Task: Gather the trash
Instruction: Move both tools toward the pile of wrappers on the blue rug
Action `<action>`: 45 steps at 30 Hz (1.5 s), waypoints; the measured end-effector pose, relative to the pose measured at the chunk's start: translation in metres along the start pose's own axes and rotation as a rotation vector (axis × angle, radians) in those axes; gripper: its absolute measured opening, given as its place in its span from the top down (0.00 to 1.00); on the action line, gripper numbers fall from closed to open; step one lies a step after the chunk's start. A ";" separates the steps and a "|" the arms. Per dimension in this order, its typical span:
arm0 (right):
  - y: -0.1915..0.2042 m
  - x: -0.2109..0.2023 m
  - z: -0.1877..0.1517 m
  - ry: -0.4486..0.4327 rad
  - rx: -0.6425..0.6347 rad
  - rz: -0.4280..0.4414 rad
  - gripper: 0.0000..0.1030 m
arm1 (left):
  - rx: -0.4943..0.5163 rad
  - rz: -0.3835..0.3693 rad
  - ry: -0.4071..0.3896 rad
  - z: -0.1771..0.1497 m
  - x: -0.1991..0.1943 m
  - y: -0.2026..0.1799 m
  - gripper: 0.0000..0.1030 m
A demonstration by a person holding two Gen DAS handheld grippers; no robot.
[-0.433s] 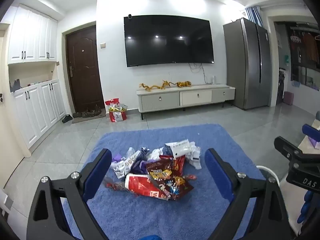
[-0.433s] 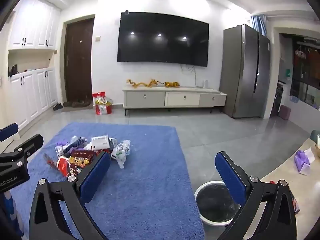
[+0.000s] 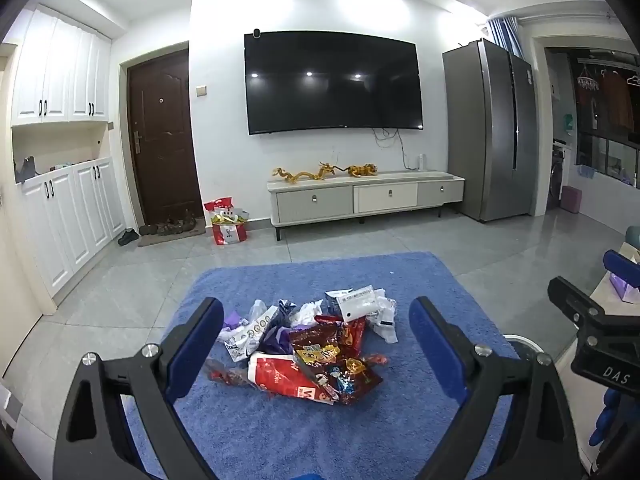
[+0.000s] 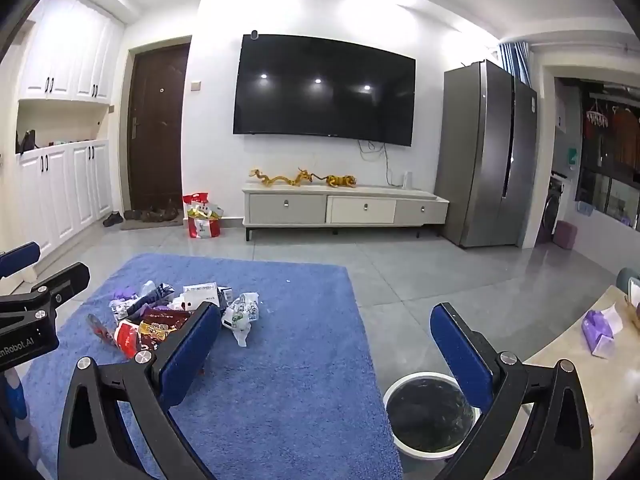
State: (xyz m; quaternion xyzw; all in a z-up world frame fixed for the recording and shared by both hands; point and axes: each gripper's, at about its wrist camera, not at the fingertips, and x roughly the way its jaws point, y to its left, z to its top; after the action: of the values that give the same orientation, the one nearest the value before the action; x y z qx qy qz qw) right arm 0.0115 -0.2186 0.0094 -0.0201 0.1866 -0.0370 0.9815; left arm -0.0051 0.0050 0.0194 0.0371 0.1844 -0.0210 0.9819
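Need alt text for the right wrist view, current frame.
The open right gripper hovers above a blue rug, with a pile of snack wrappers at its left and a round black-lined trash bin at lower right. Behind: a wall-mounted TV, a TV cabinet and a steel fridge.

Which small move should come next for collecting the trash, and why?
Probably lower the left claw onto the pile of wrappers on the blue rug. It is open and empty and frames the pile. The right claw, also open, hangs nearer the bin, which looks lined and empty.
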 end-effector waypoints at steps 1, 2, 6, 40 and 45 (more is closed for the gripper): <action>-0.001 0.000 0.001 -0.001 0.002 0.002 0.00 | 0.002 0.002 -0.003 0.001 -0.002 0.000 0.08; -0.001 -0.001 0.001 -0.002 0.000 0.002 0.00 | 0.001 -0.002 -0.004 0.001 -0.003 0.000 0.08; -0.003 -0.008 0.004 -0.014 0.000 -0.001 0.00 | -0.007 -0.013 0.007 0.004 -0.001 0.002 0.08; 0.008 -0.001 0.013 -0.016 -0.003 0.100 0.00 | -0.116 0.100 0.049 0.001 0.018 0.081 0.08; 0.014 0.005 0.014 -0.007 -0.011 0.127 0.00 | -0.167 0.151 0.069 -0.008 0.027 0.120 0.08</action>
State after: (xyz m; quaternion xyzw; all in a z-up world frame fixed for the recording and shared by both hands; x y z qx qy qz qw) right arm 0.0222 -0.2043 0.0204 -0.0138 0.1844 0.0264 0.9824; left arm 0.0236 0.1249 0.0105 -0.0302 0.2158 0.0699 0.9735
